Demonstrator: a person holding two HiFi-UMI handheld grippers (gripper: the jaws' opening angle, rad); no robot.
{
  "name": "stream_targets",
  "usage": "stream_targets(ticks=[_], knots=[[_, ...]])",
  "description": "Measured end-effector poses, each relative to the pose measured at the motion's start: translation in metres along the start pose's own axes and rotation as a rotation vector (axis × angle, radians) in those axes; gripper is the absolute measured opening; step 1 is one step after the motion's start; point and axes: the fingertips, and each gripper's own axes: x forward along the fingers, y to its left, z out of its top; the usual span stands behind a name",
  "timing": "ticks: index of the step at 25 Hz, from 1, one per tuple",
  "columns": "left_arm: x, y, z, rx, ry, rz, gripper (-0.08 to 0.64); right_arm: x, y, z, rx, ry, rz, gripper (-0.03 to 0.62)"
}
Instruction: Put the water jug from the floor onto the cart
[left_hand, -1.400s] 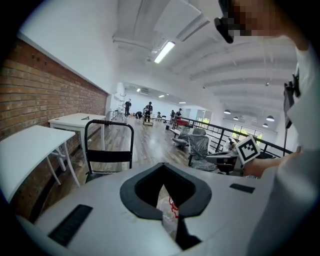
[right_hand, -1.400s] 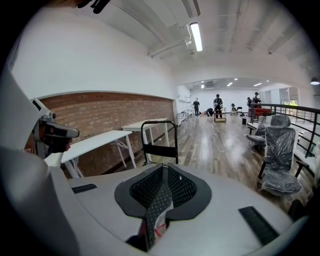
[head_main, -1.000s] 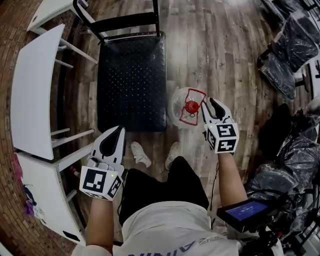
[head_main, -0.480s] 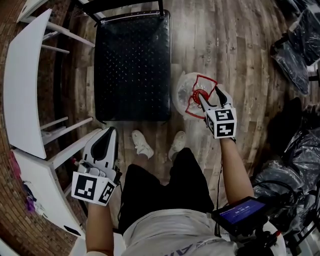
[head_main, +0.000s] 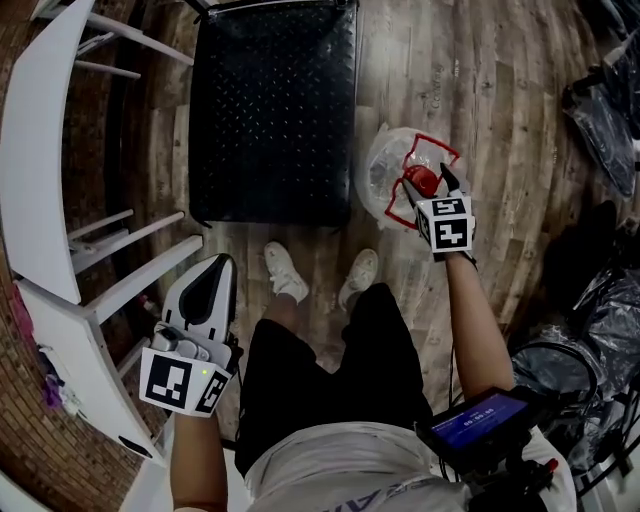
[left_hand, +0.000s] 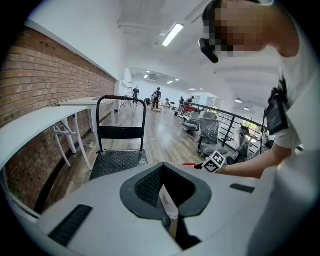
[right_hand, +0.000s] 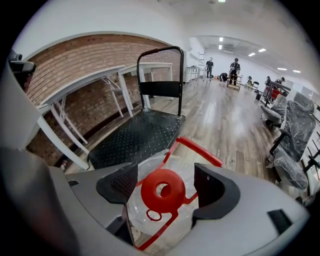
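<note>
The clear water jug stands on the wood floor just right of the black cart deck. It has a red cap and a red carry frame. My right gripper is down over the jug's top, jaws opening. The cap sits between the pads without being pressed. The cart's deck lies beyond, its push handle upright at the far end. My left gripper hangs beside the person's left leg, shut and empty, seen also as the left gripper in its own view.
White tables line the brick wall left of the cart. The person's shoes stand just before the cart's near edge. Plastic-covered chairs sit at the right. A device with a blue screen hangs at the person's right hip.
My right gripper has dropped onto the jug, and its jaws have spread from nearly closed to wide around the red cap. The left gripper has sunk lower beside the leg.
</note>
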Motion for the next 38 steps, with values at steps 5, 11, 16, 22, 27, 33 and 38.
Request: stream_targets(ticks=[5,11,16,22,27,33,38], knots=[[0.004,-0.012,-0.006,0.057,0.011,-0.033,0.002,0.017,-0.002,-0.013,0.012,0.036,0.005,0.328],[0.007,-0.014,-0.006,0.026,0.001,-0.028,0.002,0.023,0.000,-0.029,0.048,0.054,-0.005,0.328],[0.004,-0.015,-0.012,0.005,0.005,-0.022,0.000,0.021,0.000,-0.034,0.063,0.032,-0.026,0.325],[0.001,-0.019,-0.021,-0.010,0.009,-0.020,0.001,0.021,-0.002,-0.034,0.058,0.016,-0.036,0.314],[-0.011,-0.015,-0.026,-0.023,0.006,0.000,0.002,0.017,-0.002,-0.037,0.050,0.008,-0.049,0.313],[-0.019,-0.008,-0.020,-0.020,-0.006,0.011,0.002,-0.021,-0.001,-0.020,0.065,-0.042,-0.083,0.313],[-0.024,-0.005,-0.008,0.006,0.005,0.012,0.002,-0.061,0.011,0.004,0.061,-0.064,-0.094,0.311]])
